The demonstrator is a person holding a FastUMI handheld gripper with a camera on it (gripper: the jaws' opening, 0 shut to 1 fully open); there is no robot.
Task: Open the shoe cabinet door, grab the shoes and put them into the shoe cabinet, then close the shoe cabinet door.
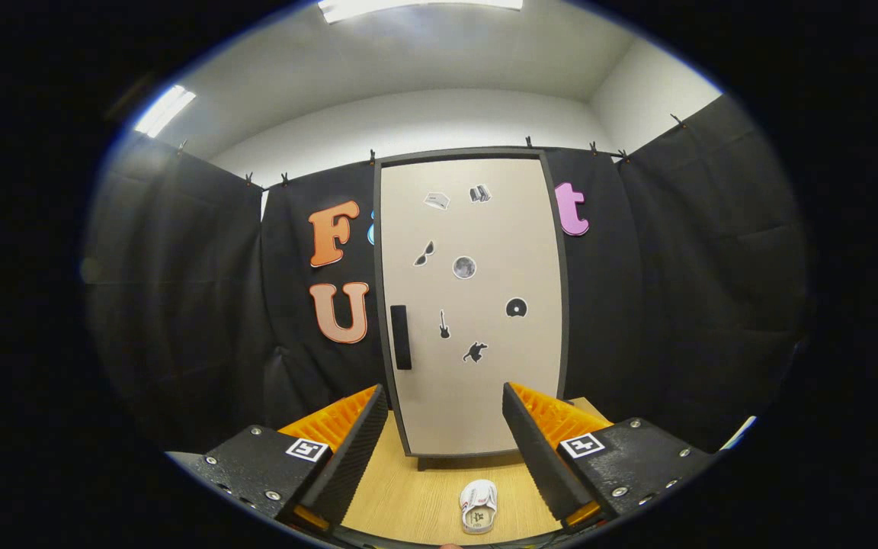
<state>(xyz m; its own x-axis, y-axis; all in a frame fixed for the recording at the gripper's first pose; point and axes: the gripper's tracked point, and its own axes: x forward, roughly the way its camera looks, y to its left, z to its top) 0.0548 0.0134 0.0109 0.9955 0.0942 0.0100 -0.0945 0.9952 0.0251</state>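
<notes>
The shoe cabinet (477, 366) stands upright beyond the fingers, its beige door shut inside a dark frame. A black handle (401, 336) sits on the door's left side, and several small stickers dot the door. A small white shoe (478, 505) lies on the wooden floor (401, 496) below and between the fingers, toe toward the cabinet. My gripper (445, 427) is open, held well back from the door, with nothing between its fingers.
Black cloth walls close in on both sides of the cabinet and behind it. The wooden floor runs from the fingers up to the cabinet's base. White walls and ceiling lights show above the cloth.
</notes>
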